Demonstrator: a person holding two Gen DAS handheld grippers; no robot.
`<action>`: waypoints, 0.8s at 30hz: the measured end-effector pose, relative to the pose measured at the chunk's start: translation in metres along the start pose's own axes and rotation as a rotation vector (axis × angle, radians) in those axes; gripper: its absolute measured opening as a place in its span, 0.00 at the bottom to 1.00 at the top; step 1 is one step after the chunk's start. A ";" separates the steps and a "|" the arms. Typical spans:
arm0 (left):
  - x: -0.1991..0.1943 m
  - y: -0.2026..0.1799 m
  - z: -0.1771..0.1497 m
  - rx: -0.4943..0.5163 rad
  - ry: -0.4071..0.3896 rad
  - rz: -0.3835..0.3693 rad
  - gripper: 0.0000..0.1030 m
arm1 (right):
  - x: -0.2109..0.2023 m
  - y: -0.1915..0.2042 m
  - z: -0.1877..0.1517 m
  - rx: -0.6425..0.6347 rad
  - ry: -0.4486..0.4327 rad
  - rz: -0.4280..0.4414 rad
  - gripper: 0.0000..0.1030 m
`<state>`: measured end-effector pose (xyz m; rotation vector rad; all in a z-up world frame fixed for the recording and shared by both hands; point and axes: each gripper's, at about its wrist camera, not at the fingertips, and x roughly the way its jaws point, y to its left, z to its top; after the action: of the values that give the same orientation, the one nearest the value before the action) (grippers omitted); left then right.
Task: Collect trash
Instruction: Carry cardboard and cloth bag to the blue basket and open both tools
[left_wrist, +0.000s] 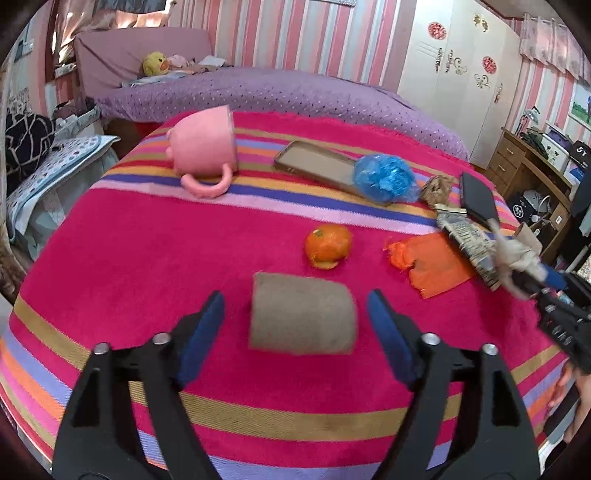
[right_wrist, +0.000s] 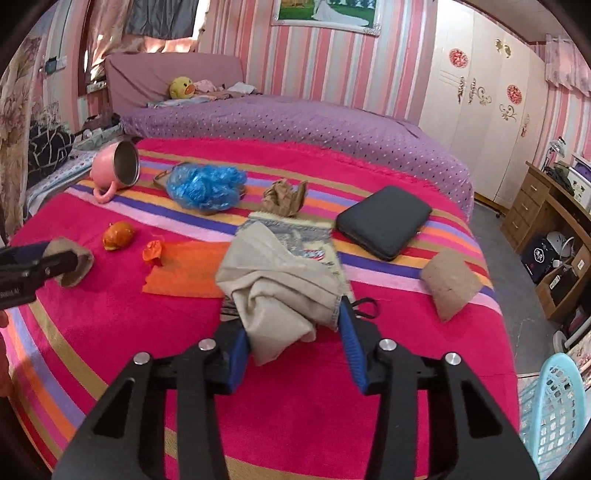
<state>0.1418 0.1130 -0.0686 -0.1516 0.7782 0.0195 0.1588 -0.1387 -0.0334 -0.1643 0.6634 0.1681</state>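
A brown cardboard tube (left_wrist: 303, 317) lies on the striped bed cover between the fingers of my left gripper (left_wrist: 295, 301), which stands open with a gap on each side. My right gripper (right_wrist: 293, 332) is shut on a beige crumpled wad (right_wrist: 273, 284), held over a printed wrapper (right_wrist: 295, 236). Further back lie an orange peel (left_wrist: 327, 247), an orange plastic scrap (left_wrist: 432, 266), a blue plastic bag (left_wrist: 386, 177) and brown crumpled paper (right_wrist: 284, 197). The right wrist view shows the left gripper (right_wrist: 55, 258) around the tube (right_wrist: 74, 269).
A pink mug (left_wrist: 203, 147) lies on its side at the back left, beside a phone case (left_wrist: 314, 162). A black case (right_wrist: 384, 221) and a second flattened tube (right_wrist: 450, 284) lie to the right. A light blue basket (right_wrist: 554, 406) stands off the bed's right edge.
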 end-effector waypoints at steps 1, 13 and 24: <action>0.001 0.002 0.000 -0.002 0.008 0.003 0.77 | -0.004 -0.005 0.000 0.010 -0.008 0.000 0.43; 0.011 -0.006 -0.003 0.025 0.026 -0.006 0.77 | -0.003 -0.021 -0.005 0.010 0.009 -0.008 0.43; 0.003 -0.019 -0.001 0.045 0.006 0.002 0.51 | -0.013 -0.031 -0.008 0.015 -0.011 -0.004 0.43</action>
<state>0.1452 0.0936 -0.0689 -0.1079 0.7842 0.0038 0.1506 -0.1720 -0.0287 -0.1498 0.6531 0.1600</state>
